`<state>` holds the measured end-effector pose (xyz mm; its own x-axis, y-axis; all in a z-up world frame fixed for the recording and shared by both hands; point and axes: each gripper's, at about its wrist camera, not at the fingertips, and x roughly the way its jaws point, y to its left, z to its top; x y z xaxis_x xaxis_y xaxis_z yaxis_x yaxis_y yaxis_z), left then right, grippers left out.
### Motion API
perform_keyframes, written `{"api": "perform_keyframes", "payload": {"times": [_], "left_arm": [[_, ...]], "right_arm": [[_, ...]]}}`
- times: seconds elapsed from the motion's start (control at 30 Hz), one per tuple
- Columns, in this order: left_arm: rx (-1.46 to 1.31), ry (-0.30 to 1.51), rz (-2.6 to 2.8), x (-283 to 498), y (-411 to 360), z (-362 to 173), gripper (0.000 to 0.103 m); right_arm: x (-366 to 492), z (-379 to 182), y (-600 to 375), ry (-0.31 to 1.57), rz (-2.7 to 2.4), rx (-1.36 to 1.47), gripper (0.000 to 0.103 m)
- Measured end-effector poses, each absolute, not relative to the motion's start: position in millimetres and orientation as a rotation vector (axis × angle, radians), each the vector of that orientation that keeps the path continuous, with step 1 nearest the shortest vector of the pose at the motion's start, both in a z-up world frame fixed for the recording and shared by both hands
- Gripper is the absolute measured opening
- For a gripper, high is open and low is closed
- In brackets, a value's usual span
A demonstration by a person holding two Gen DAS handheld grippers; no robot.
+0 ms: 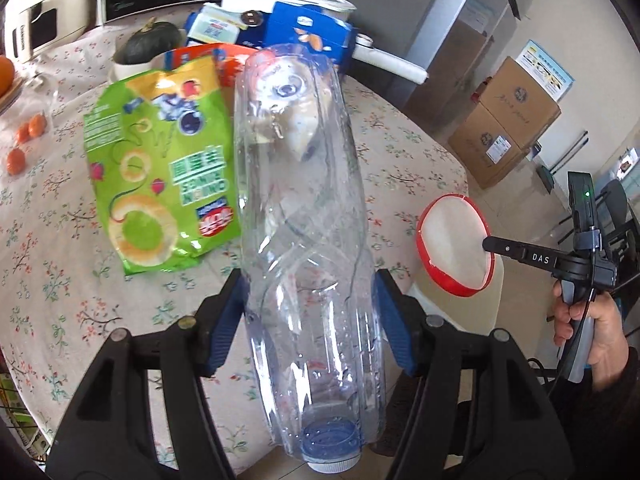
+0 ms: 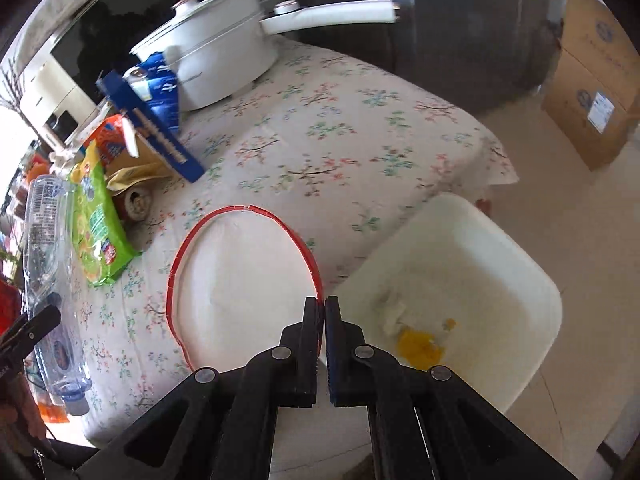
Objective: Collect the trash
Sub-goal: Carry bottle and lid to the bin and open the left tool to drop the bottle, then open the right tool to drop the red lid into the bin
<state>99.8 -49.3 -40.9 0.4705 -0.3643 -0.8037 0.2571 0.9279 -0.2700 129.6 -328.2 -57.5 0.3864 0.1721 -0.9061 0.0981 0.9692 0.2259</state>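
Observation:
A crumpled clear plastic bottle (image 1: 308, 240) stands between my left gripper's (image 1: 310, 280) blue pads, which are shut on its lower body. Its blue neck and white cap point toward the camera. The same bottle (image 2: 44, 240) shows at the left edge of the right wrist view. My right gripper (image 2: 323, 304) is shut on the rim of a round white lid with a red rim (image 2: 244, 280), held above the table's edge. From the left wrist view that lid (image 1: 452, 240) hangs off the right gripper's tip (image 1: 486, 245). A green snack bag (image 1: 160, 168) lies on the floral tablecloth.
A white bin (image 2: 480, 248) beside the table holds yellow peel and a tissue. At the back of the table are a white pot (image 2: 216, 60), blue cartons (image 1: 304, 32), a dark squash (image 1: 148, 40) and small oranges (image 1: 28, 132). Cardboard boxes (image 1: 508, 120) stand on the floor.

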Motion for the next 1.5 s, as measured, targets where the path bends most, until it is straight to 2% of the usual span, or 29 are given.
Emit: {"api": "perform_keyframes", "payload": {"times": [0.43,0.63,0.8,1.1,1.27,1.37,1.43,1.5], "left_arm": [[-0.022,0.908,-0.634,107,-210,-56,0.065],[0.008,0.893,-0.684,112,-259,-75,0.066],[-0.003,0.899,-0.671,119,-271,-88,0.066],[0.041,0.809,-0.675,120,-287,-97,0.066],[0.026,0.853,-0.667,127,-289,-106,0.067],[0.035,0.873,-0.652,126,-285,-102,0.073],[0.058,0.866,-0.628,123,-279,-99,0.082],[0.076,0.868,-0.610,122,-271,-95,0.083]], "right_arm": [[64,-67,-471,1.160,-0.204,0.364,0.004],[36,-75,-514,1.167,-0.283,0.409,0.004],[25,-76,-529,1.164,-0.307,0.435,0.004],[24,-73,-531,1.151,-0.316,0.444,0.004],[25,-74,-529,1.157,-0.321,0.443,0.004],[27,-73,-526,1.162,-0.326,0.427,0.004],[27,-73,-524,1.161,-0.327,0.426,0.004],[28,-73,-523,1.163,-0.329,0.423,0.004]]}}
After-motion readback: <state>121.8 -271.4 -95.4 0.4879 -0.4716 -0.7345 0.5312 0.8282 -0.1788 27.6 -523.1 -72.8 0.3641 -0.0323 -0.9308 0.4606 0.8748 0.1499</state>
